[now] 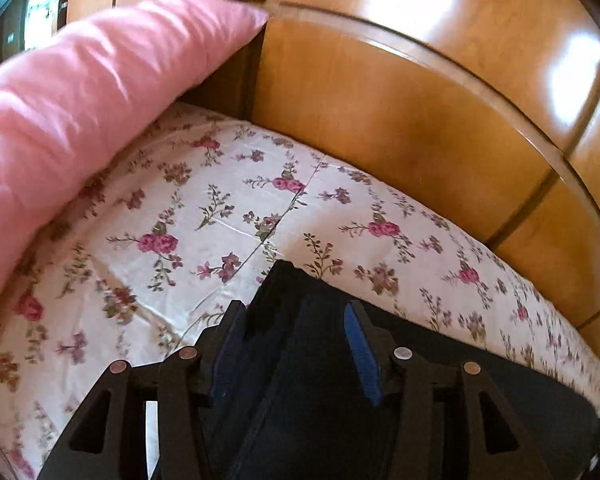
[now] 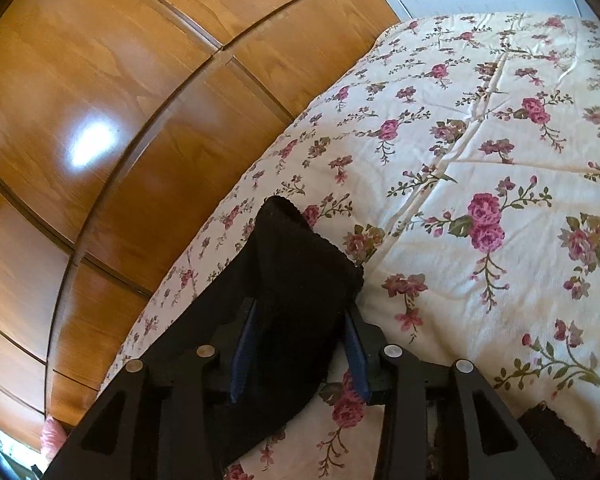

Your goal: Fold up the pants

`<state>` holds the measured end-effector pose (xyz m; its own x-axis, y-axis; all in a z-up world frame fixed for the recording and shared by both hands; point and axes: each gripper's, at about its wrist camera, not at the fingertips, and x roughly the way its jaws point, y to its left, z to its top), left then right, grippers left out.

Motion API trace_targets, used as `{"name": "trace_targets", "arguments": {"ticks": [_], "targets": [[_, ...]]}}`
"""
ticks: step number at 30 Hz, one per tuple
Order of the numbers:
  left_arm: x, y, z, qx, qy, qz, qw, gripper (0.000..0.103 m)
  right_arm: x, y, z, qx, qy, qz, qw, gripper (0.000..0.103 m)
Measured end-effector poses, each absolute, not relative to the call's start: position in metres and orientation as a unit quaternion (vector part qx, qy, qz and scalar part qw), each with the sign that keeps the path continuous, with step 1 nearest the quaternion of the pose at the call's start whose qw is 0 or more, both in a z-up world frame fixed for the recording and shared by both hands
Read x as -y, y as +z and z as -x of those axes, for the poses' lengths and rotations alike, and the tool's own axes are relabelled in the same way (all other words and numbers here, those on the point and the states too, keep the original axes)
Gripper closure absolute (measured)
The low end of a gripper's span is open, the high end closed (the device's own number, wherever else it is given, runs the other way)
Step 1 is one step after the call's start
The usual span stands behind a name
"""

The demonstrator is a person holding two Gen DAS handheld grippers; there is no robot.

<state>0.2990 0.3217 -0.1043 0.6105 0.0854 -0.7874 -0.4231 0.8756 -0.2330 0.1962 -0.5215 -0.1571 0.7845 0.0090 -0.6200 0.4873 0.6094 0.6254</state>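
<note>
Dark navy pants (image 1: 300, 360) lie on a floral bedspread (image 1: 160, 208). In the left wrist view my left gripper (image 1: 296, 312) has its blue-padded fingers (image 1: 364, 356) spread wide, with an edge of the pants lying between them and a corner poking forward. In the right wrist view my right gripper (image 2: 300, 320) is also spread, with a bunched corner of the pants (image 2: 300, 248) between its fingers (image 2: 356, 352) and rising ahead of them. Neither gripper squeezes the cloth. Another dark piece of cloth (image 2: 556, 428) shows at the lower right.
A pink pillow (image 1: 72, 96) lies at the left end of the bed. A glossy wooden wardrobe (image 1: 400, 112) runs close along the bed's far edge; it also shows in the right wrist view (image 2: 100, 140). The floral bedspread (image 2: 480, 160) stretches to the right.
</note>
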Motion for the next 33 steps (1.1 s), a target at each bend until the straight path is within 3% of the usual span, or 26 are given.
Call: {"name": "trace_targets", "arguments": {"ticks": [9, 11, 12, 22, 33], "targets": [[-0.319, -0.121, -0.294, -0.386, 0.153, 0.199, 0.888, 0.078, 0.522, -0.158, -0.198, -0.298, -0.144, -0.411, 0.849, 0.061], [-0.317, -0.120, -0.294, -0.384, 0.156, 0.193, 0.890, 0.086, 0.522, -0.158, -0.198, -0.299, -0.145, -0.409, 0.850, 0.061], [-0.314, -0.118, -0.293, -0.380, 0.163, 0.182, 0.892, 0.097, 0.522, -0.158, -0.199, -0.300, -0.146, -0.408, 0.850, 0.061], [-0.247, -0.088, -0.271, -0.295, 0.234, 0.024, 0.926, 0.097, 0.518, -0.155, -0.208, -0.326, -0.164, -0.374, 0.853, 0.061], [-0.263, -0.103, -0.280, -0.335, 0.223, 0.058, 0.914, 0.097, 0.506, -0.139, -0.223, -0.388, -0.191, -0.297, 0.852, 0.043]]}}
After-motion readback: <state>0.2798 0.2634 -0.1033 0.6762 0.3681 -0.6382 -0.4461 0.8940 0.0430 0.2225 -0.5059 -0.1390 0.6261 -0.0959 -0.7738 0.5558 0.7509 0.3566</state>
